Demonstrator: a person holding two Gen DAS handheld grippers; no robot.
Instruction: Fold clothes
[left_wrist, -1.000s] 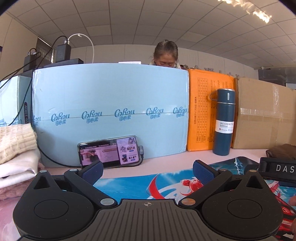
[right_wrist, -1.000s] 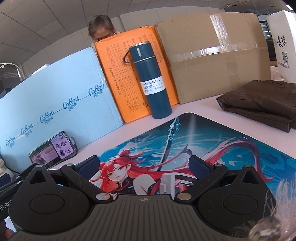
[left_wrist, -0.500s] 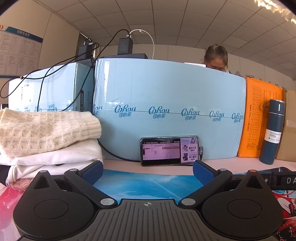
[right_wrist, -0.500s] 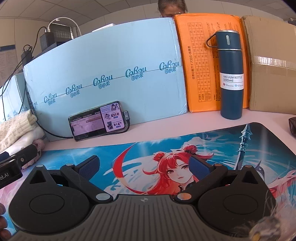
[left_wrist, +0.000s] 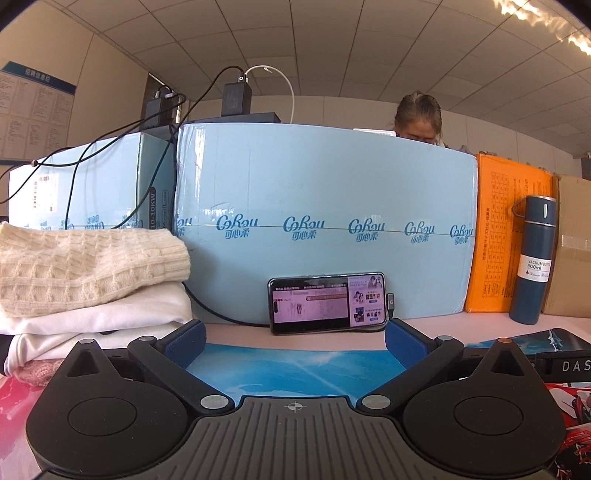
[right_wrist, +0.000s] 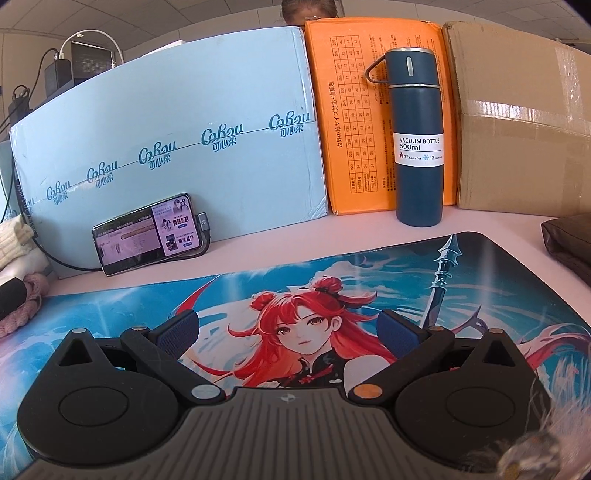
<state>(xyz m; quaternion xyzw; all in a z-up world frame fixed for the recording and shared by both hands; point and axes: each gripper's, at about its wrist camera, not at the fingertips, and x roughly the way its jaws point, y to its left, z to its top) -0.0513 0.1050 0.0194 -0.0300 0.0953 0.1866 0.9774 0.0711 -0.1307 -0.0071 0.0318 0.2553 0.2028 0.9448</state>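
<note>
Tabletop: folded clothes stack (left_wrist: 85, 280) lies lengthwise leftward (both grippers (left_wrist: 294, 341) (right_wrist: 288, 332) agape, empty).

Cream cable-knit sweater (left_wrist: 85, 269) tops white folded clothes (left_wrist: 99, 317).

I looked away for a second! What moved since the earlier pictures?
Both cameras swung to the left. The left gripper now faces the stack of folded clothes and the phone; the right gripper turned away from the brown garment, now only at the view's edge. Nothing was taken or let go: both pairs of fingers stayed open and empty. The bottle and boxes kept their places.
</note>
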